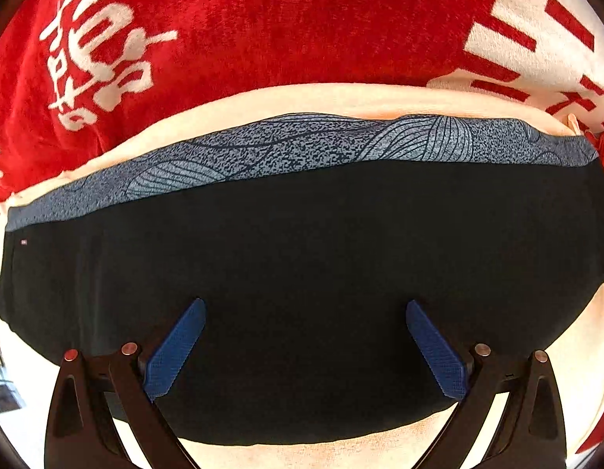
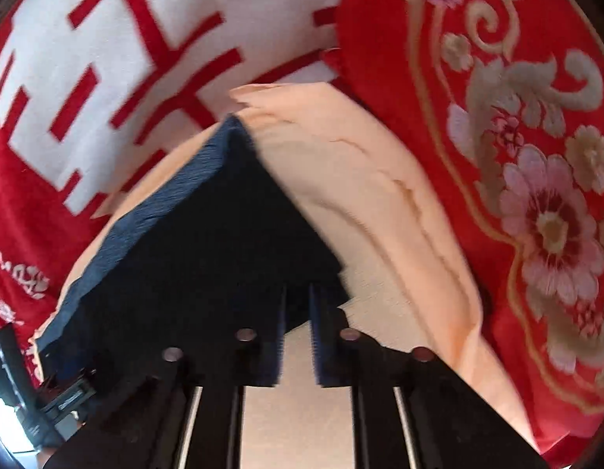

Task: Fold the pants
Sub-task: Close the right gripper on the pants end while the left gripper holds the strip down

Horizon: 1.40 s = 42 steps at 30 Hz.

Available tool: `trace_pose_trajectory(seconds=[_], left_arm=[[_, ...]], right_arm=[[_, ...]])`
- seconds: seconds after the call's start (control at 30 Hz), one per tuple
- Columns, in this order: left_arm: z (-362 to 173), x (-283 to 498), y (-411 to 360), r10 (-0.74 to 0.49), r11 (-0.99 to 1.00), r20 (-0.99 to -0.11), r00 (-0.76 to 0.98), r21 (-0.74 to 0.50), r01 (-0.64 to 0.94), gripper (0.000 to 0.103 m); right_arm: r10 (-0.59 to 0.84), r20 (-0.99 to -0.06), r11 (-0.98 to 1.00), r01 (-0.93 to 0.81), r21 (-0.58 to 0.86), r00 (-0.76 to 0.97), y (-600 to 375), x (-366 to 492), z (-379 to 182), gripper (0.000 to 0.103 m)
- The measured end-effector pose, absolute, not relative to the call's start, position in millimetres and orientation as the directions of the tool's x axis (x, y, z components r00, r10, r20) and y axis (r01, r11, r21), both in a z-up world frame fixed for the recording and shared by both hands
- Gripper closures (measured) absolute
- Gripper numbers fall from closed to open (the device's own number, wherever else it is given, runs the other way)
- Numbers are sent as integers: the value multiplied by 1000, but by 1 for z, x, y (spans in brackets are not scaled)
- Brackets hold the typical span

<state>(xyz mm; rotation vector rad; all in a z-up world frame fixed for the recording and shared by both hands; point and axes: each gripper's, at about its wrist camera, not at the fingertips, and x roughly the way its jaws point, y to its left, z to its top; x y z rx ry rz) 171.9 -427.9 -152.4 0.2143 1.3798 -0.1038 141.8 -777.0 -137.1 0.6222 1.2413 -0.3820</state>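
The pants [image 1: 302,293] are dark, with a blue patterned band along their top edge. In the left wrist view they fill the middle of the frame, and their long side runs from left to right. They lie flat on a peach cloth [image 1: 302,97], which lies on a red blanket [image 1: 263,19] with white signs. In the right wrist view one corner of the pants points up toward the middle of the frame, and a red flowered cover [image 2: 536,195] sits at the right.

The left gripper [image 1: 306,312] points down over the pants with its blue fingers [image 1: 177,348] spread wide. Nothing is between them, and the pants lie straight under them.

The right gripper [image 2: 298,336] is at the lower edge of the pants, near that corner. Its blue fingers are pulled close together, with only a thin gap. The dark edge looks pinched between them, but the picture is blurry there.

The right gripper looks ready to lift its end. The left one is open over the middle and still has to grab.
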Motion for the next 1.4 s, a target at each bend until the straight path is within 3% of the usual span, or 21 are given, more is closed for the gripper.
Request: trace_pose_trajectory(seconds=[0.23, 0.37, 0.47, 0.5, 0.53, 0.6, 0.73, 0.83, 0.87, 0.93, 1.1, 1.2, 1.23, 1.3, 1.4], left_arm=[[-156, 177, -439, 74, 968, -977, 199, 118, 220, 0], [-152, 174, -440, 83, 966, -975, 204, 129, 224, 0], [-152, 173, -440, 85, 963, -974, 208, 134, 233, 0], [-152, 173, -440, 86, 963, -975, 207, 135, 234, 0], [-151, 173, -440, 87, 963, -975, 205, 136, 234, 0], [-150, 173, -441, 88, 963, -975, 202, 136, 235, 0], [-152, 175, -440, 79, 963, -977, 196, 126, 237, 0], [-153, 176, -438, 73, 962, -978, 193, 120, 244, 0], [-154, 178, -437, 73, 962, -978, 195, 120, 246, 0], [-154, 177, -437, 74, 961, -977, 198, 122, 247, 0], [-153, 176, -439, 76, 962, -978, 196, 124, 243, 0], [-153, 176, -438, 71, 962, -978, 196, 119, 245, 0], [-153, 176, -438, 69, 963, -979, 194, 116, 244, 0], [-153, 177, -437, 66, 964, -980, 190, 112, 242, 0], [-154, 177, -436, 65, 963, -980, 190, 111, 244, 0]], right_arm=[[236, -890, 660, 608, 441, 390, -788, 112, -136, 86], [231, -868, 626, 616, 478, 439, -794, 113, -136, 80], [238, -856, 602, 622, 501, 459, -799, 122, -139, 71], [232, -868, 617, 624, 480, 438, -798, 126, -142, 73], [217, -881, 631, 628, 456, 422, -795, 125, -139, 88], [161, -903, 669, 629, 396, 398, -790, 120, -134, 94], [188, -915, 641, 661, 390, 358, -795, 107, -150, 94], [235, -879, 604, 646, 466, 415, -799, 97, -144, 92], [265, -861, 593, 631, 500, 434, -797, 95, -142, 90], [294, -848, 581, 622, 525, 441, -792, 93, -142, 76], [257, -841, 567, 630, 530, 475, -795, 105, -140, 71], [256, -844, 553, 644, 528, 471, -800, 120, -148, 71], [264, -841, 550, 643, 533, 472, -800, 124, -150, 74], [254, -850, 559, 647, 518, 462, -799, 123, -148, 91], [243, -857, 561, 655, 507, 455, -797, 114, -147, 91]])
